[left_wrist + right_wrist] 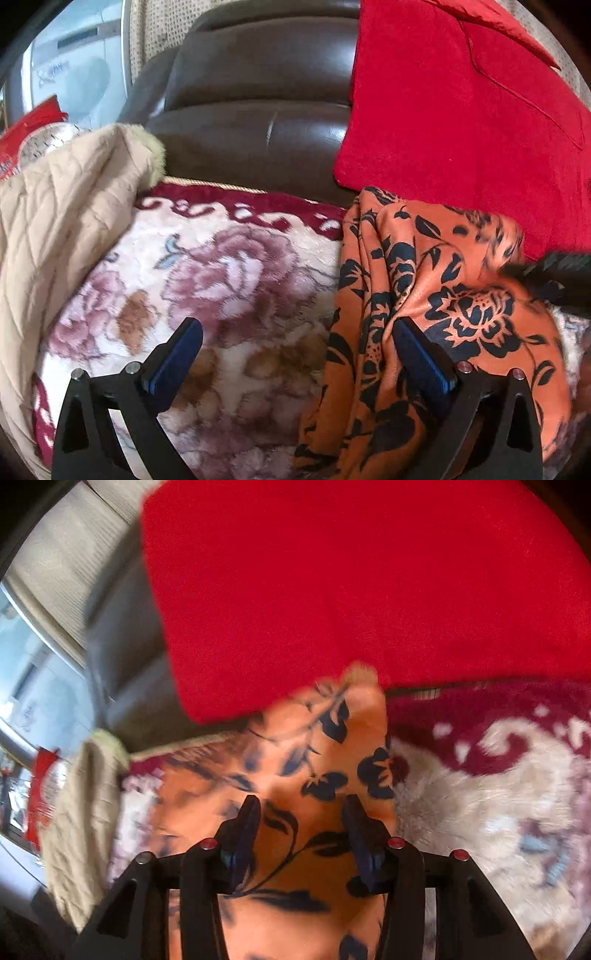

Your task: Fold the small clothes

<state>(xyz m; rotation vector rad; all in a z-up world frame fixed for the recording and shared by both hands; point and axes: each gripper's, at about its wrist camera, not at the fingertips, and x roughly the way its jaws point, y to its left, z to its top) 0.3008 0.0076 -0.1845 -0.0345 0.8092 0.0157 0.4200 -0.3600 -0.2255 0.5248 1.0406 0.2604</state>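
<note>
An orange garment with a dark blue flower print (pixel 424 295) lies crumpled on a plush floral blanket (pixel 207 280) on a sofa. My left gripper (pixel 295 343) is open and empty, low over the blanket, with its right finger at the garment's left edge. My right gripper shows in the left wrist view (pixel 554 273) as a dark blurred shape over the garment's right side. In the right wrist view the right gripper (pixel 301 812) is open, its fingers apart over the orange garment (pixel 314 760), holding nothing that I can see.
A red cloth (pixel 461 110) leans on the brown leather sofa back (pixel 258 110) right behind the garment; it also shows in the right wrist view (pixel 351 590). A beige quilted jacket (pixel 62 206) lies at the left. A white appliance (pixel 77 70) stands beyond the sofa.
</note>
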